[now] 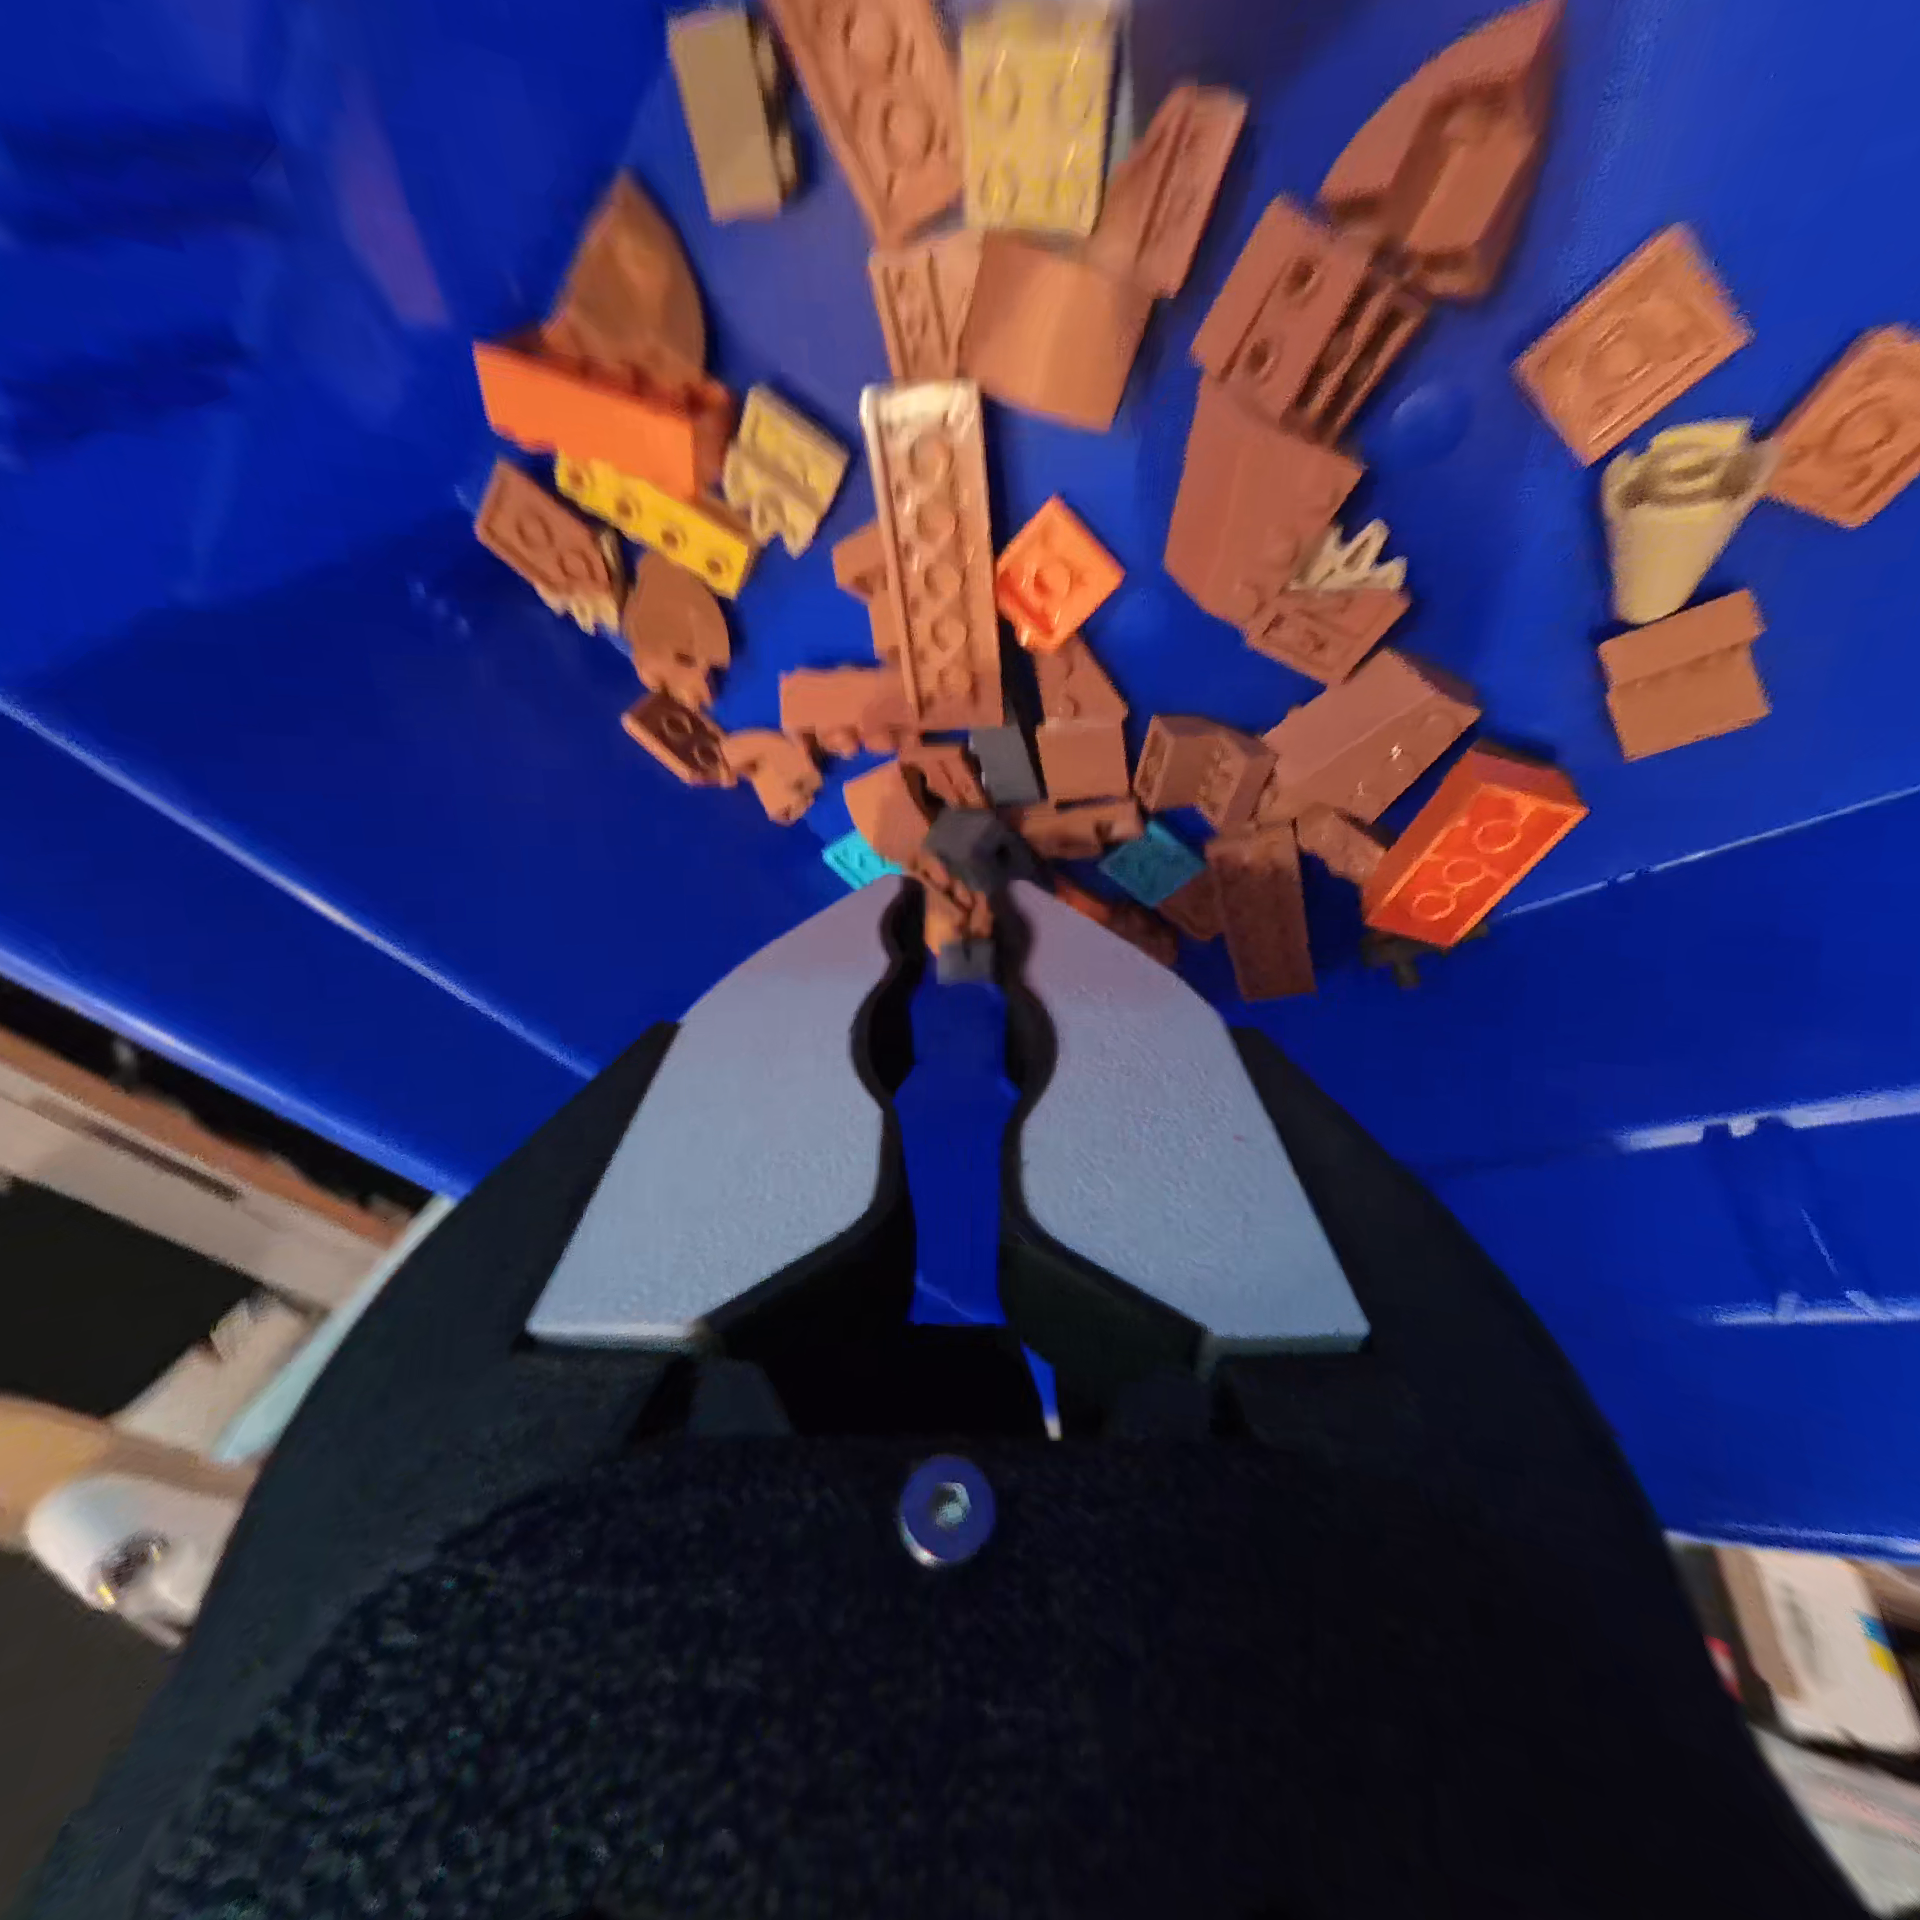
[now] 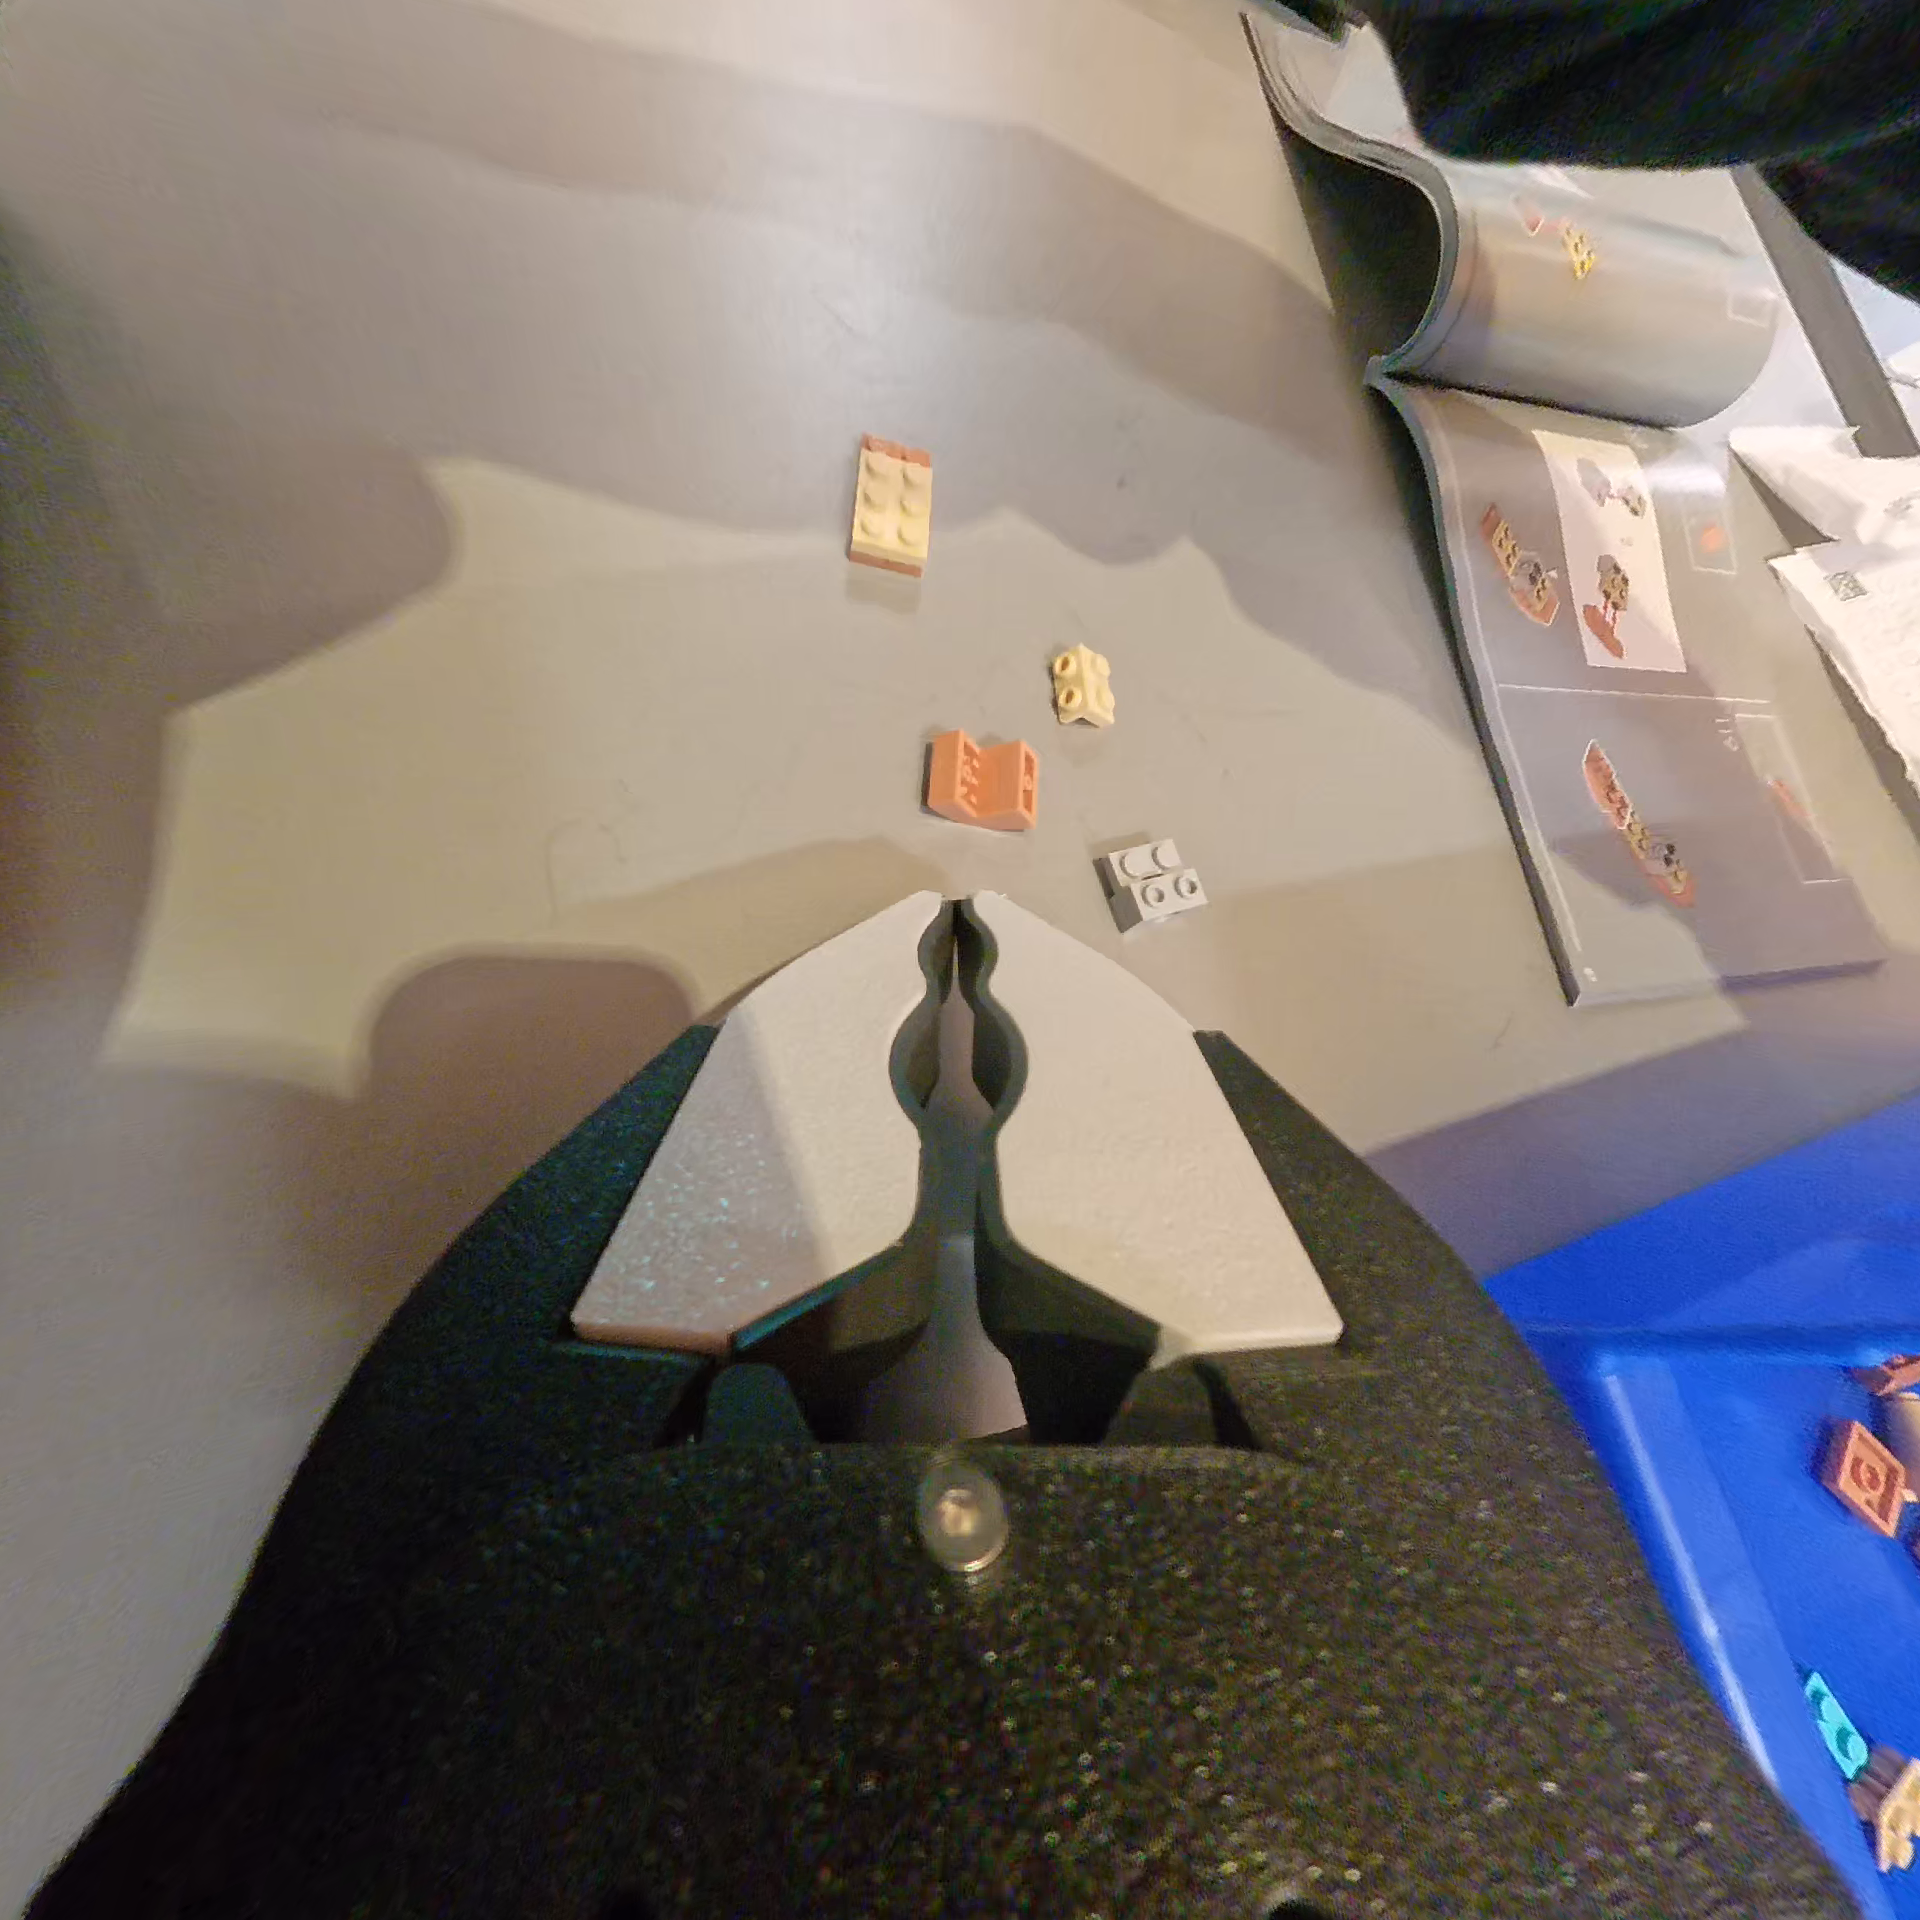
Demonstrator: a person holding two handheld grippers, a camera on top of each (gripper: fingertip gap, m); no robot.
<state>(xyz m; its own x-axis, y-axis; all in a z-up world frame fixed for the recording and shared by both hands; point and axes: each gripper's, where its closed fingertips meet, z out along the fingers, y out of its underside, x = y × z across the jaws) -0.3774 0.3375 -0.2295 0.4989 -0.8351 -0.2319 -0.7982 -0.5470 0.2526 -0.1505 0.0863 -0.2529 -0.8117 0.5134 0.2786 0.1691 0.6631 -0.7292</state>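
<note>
Right wrist view — grey table point(image 2: 520, 312), blue bin point(image 2: 1714, 1299) beside.

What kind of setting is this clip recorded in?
Probably a tabletop toy-brick building station, indoors. A blue bin holds loose bricks, mostly brown and orange, an open instruction booklet lies on the grey table, and a few small bricks are laid out beside it.

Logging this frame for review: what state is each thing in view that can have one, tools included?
Left tool: fingers narrowly apart, tips in the brick pile; grasp unclear through blur.
Right tool: shut, empty, over the table.
Booklet: open, one page curling up.
Blue bin: uncovered, holds that pile.
Tan plate: studs up, stacked on a brown piece.
Grey bracket: loose on the table.
</note>
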